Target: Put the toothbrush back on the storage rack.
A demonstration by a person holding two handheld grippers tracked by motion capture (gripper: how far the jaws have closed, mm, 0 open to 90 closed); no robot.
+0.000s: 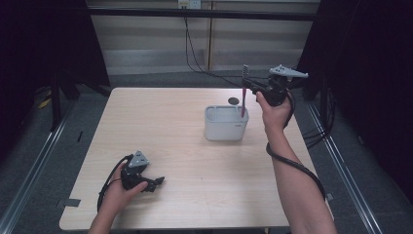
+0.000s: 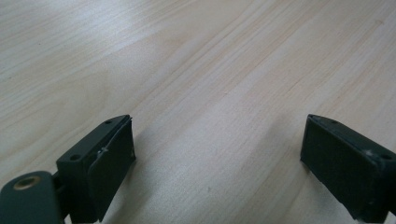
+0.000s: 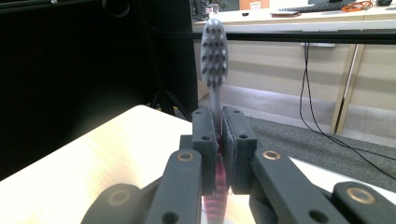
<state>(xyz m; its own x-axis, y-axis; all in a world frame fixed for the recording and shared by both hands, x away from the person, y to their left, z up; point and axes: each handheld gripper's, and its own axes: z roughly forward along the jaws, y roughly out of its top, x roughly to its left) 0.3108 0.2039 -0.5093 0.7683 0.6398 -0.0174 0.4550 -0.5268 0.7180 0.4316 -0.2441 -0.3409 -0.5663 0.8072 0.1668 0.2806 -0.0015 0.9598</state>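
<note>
A toothbrush (image 1: 243, 95) with a grey bristled head (image 3: 214, 51) and a pink handle stands upright over the right end of a white rectangular holder (image 1: 226, 126) at mid table. My right gripper (image 1: 249, 87) is shut on the brush's neck, just above the holder; in the right gripper view its two black pads (image 3: 204, 144) press against the brush from both sides. The handle's lower end reaches down into the holder. My left gripper (image 1: 157, 184) rests on the table near the front left, jaws wide apart with bare wood between its pads (image 2: 109, 163).
The light wooden table (image 1: 160, 126) has a small dark round spot (image 1: 233, 101) behind the holder. Cables trail over the grey floor beyond the far edge, and a black frame stands at both sides.
</note>
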